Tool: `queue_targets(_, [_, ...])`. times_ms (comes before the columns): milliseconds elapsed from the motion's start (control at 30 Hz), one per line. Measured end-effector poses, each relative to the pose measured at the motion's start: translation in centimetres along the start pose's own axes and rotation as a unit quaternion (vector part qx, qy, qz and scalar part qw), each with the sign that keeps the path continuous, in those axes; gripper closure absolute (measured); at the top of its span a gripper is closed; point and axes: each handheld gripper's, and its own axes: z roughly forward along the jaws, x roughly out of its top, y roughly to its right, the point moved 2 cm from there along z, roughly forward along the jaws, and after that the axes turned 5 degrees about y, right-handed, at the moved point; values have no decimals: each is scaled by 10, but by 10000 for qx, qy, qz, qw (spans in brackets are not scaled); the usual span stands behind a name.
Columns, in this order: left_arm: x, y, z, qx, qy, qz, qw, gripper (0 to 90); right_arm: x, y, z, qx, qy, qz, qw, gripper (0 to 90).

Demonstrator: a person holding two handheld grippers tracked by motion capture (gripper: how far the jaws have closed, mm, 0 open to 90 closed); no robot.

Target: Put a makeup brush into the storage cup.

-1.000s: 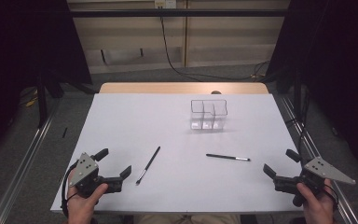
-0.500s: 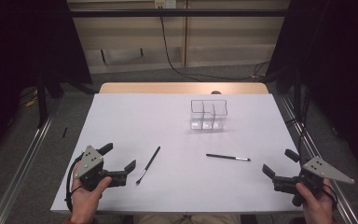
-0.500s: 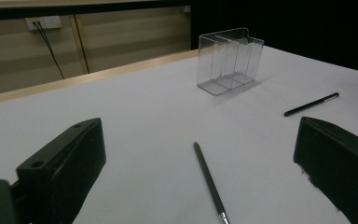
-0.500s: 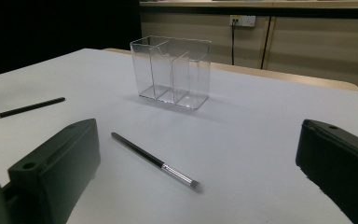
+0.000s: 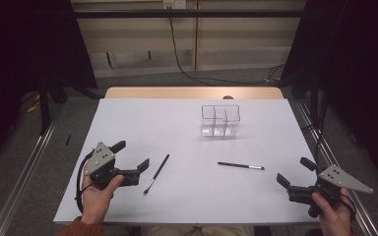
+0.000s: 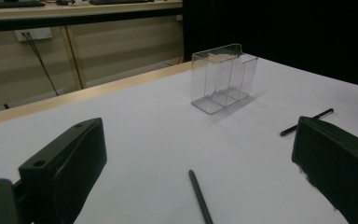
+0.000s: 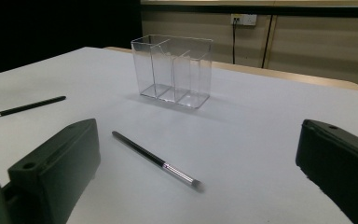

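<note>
Approach step, judged: the left gripper (image 5: 131, 156) is held low w/ jaws wide open and empty, just left of the near brush (image 5: 156, 173), which lies flat on the white desk (image 5: 177, 123). The right gripper (image 5: 295, 173) is likewise wide open, nothing held, w/ the second brush (image 5: 240, 165) lying ahead of it. Next, the jaws probably need to be lowered astride a brush handle and closed; the clear organizer (image 5: 220, 120) stands farther back, approx. centre-right.

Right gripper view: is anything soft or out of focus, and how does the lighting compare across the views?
Right gripper view: the near brush blurs at its bristle tip; the clear organizer stays sharp and casts a faint shadow. Left gripper view: the black jaws are soft and dark. High view: the white table is evenly lit, with dark surroundings.
</note>
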Motion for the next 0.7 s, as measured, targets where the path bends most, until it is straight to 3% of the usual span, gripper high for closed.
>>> queue_targets(133, [4,1,8,-78,-9,61,10000,35,0,0,0,6,-8,-2,10000,0])
queue_targets(500, [7,-2,27,-100,-46,-16,9999,34,0,0,0,-5,-18,14,10000,0])
queue_targets(700, [13,-8,34,-39,-55,-38,10000,25,0,0,0,-7,-19,10,10000,0])
